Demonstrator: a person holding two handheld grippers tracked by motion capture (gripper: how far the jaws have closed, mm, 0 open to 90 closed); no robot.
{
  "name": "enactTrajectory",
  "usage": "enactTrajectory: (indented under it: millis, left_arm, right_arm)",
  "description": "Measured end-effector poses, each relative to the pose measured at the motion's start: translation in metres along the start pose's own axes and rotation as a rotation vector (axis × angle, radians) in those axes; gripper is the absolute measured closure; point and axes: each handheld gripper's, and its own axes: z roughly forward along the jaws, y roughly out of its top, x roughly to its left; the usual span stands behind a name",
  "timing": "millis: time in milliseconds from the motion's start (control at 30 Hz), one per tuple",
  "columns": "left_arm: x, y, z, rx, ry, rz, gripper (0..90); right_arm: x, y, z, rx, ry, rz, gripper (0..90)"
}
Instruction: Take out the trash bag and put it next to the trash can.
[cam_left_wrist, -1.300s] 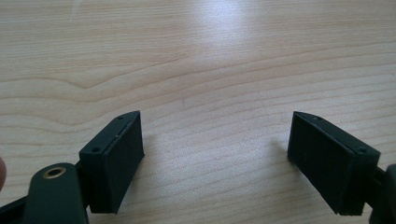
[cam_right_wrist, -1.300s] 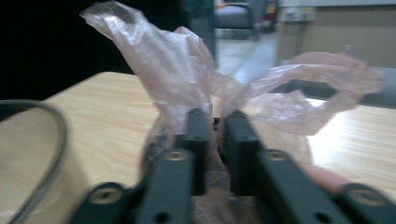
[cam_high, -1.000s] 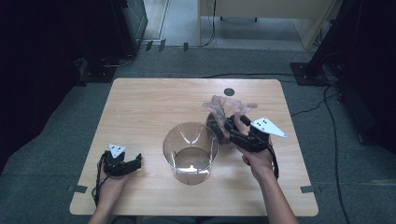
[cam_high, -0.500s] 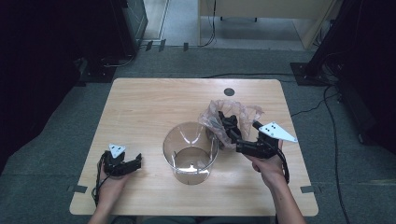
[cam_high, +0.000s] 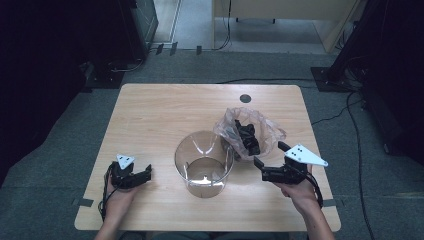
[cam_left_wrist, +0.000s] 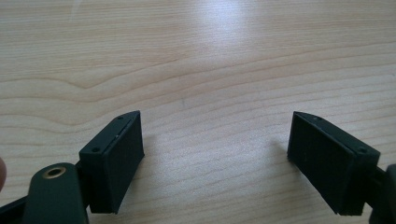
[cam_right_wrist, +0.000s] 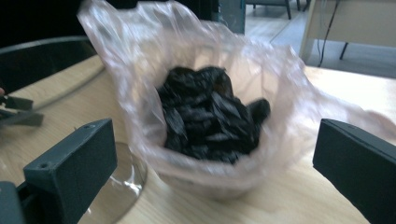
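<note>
A thin clear plastic bag holding dark, shiny pieces stands open on the wooden table, just right of a clear glass bowl. My right gripper sits a little short of the bag on its near right side. Its jaws have just been opening and now stand wide, with nothing pressed between them. In the right gripper view the bag lies ahead between the two pads without touching them. My left gripper rests open on bare wood at the near left.
The glass bowl's base lies close to the right gripper's left jaw. A small round dark hole marks the table's far side. Grey carpet, cables and dark equipment surround the table.
The right gripper has let go of the bag and drawn back toward the near right edge. The bag stays on the table with its mouth open. The left gripper has not moved.
</note>
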Motion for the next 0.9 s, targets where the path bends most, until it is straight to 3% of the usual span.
enactTrajectory:
  millis: [533,733,900]
  left_arm:
    - [0.000,0.000,0.000,0.000,0.000,0.000,18.0]
    - [0.000,0.000,0.000,0.000,0.000,0.000,18.0]
    - [0.000,0.000,0.000,0.000,0.000,0.000,18.0]
  right_arm:
    - [-0.039,-0.044,-0.026,0.072,-0.149,0.053,0.0]
    - [-0.059,-0.063,-0.034,0.148,-0.254,0.073,0.0]
    - [-0.078,-0.079,-0.041,0.207,-0.335,0.122,0.0]
